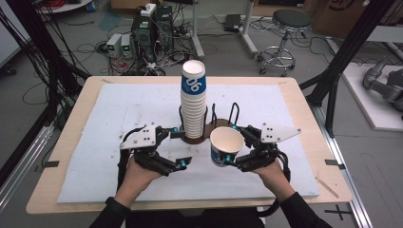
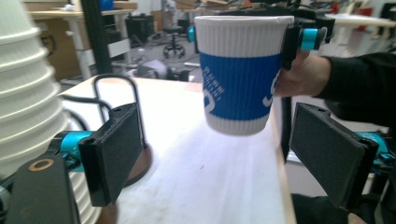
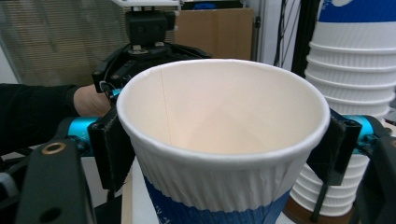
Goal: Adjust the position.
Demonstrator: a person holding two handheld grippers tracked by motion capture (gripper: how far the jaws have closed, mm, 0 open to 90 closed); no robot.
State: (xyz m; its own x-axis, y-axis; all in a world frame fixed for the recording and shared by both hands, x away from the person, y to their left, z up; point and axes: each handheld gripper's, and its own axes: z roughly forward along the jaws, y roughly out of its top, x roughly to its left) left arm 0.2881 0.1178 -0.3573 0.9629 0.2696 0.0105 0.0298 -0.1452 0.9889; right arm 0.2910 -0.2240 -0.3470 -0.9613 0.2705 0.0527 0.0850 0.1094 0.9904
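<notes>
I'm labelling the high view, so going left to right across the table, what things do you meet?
Left claw → stack of paper cups → single paper cup → right claw, clamped on that cup.

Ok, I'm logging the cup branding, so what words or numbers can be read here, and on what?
"06": white digits, seen rotated, on the blue band of the top cup of the stack.
Held cup in the right gripper: small white print and part of a large white character on its blue band, too blurred and cut off to read.
Nothing else is readable.
</notes>
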